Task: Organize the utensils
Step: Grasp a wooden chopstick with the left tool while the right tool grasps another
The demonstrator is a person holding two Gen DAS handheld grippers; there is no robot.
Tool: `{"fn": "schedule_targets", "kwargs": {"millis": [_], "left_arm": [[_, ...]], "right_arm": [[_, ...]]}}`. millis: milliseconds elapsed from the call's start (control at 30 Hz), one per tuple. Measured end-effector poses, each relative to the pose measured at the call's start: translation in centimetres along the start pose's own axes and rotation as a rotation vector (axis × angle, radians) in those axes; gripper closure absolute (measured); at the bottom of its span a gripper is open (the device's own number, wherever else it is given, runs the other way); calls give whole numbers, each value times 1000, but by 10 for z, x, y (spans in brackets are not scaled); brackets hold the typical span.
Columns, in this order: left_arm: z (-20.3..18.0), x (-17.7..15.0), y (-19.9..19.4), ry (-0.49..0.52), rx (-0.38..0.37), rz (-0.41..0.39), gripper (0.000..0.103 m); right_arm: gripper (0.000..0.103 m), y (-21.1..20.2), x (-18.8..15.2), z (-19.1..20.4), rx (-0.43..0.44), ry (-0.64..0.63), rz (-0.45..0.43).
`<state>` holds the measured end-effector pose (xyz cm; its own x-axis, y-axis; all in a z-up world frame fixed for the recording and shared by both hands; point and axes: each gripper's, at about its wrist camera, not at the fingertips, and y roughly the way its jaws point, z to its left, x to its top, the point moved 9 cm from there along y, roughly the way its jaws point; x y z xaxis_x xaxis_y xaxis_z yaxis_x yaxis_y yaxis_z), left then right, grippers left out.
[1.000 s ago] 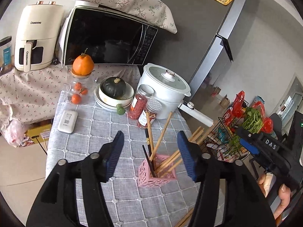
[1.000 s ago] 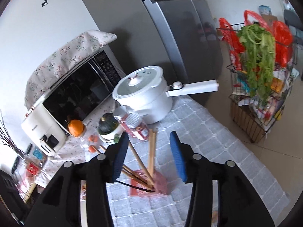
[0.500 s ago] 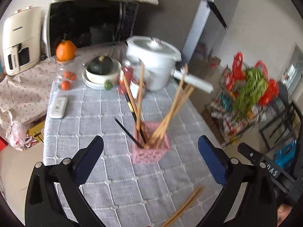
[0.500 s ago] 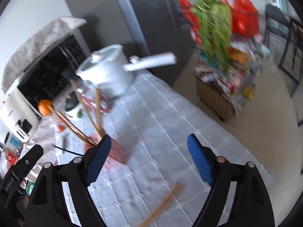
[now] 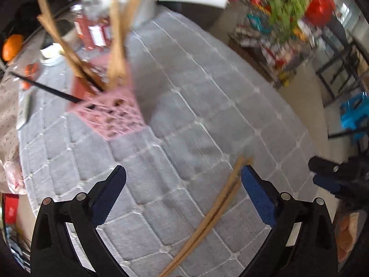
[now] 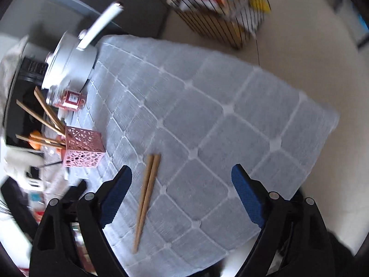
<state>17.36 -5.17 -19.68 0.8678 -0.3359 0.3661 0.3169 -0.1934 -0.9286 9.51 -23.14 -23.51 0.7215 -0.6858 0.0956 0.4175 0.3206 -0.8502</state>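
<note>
— What stands around the loose wooden chopsticks [image 6: 147, 198]?

— They lie side by side, flat on the surface [image 6: 207, 120], which wears a grey quilted cloth. Beyond them stands a pink perforated holder [image 6: 84, 147] with more wooden chopsticks and a black one sticking out at angles. Past that are red-labelled jars [image 5: 92, 31] and a white pot [image 6: 69, 64] with a long handle. Nothing lies between the loose pair and the holder.

— And the tools?

— The left tool [image 5: 183, 185] has its jaws spread wide, having just been opening; the loose pair's far end lies just beside its right blue pad, and nothing is pinched. The right tool [image 6: 182, 184] is spread too, its jaws just widened further, empty, with the pair near its left finger [image 6: 116, 194].

— The room?

— A wire rack [image 6: 221, 16] of groceries and greens stands on the pale floor beyond the surface's edge. A blue stool [image 5: 355, 113] shows at the right of the left view. Both views are blurred.
</note>
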Motion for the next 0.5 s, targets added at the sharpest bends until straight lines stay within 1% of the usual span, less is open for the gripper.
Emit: {"fn": "schedule_targets", "kwargs": {"millis": [100,133,167,200,233,400,500], "left_arm": [[-18,-7,26,63,11,79,10],[-21,-9,33,72,12,99,18],[-25,-12,41,78,5,129,31],[-27,-13,46,75,-9,153,37],[-29,-13,50,71,-21,168,46],[-37,-11,57,70,-31,176,48],[-45,-8,60,90,-21,177,53]], "right_arm": [[17,-4,1,-9,4,23,-5],[17,-6,2,-11,2,23,-8],[17,-8,2,-14,5,26,-7],[17,-9,3,-15,10,28,-3],[17,-10,4,-18,15,34,3],[17,-9,7,-26,51,74,45],[17,-9,6,-27,59,78,54]]}}
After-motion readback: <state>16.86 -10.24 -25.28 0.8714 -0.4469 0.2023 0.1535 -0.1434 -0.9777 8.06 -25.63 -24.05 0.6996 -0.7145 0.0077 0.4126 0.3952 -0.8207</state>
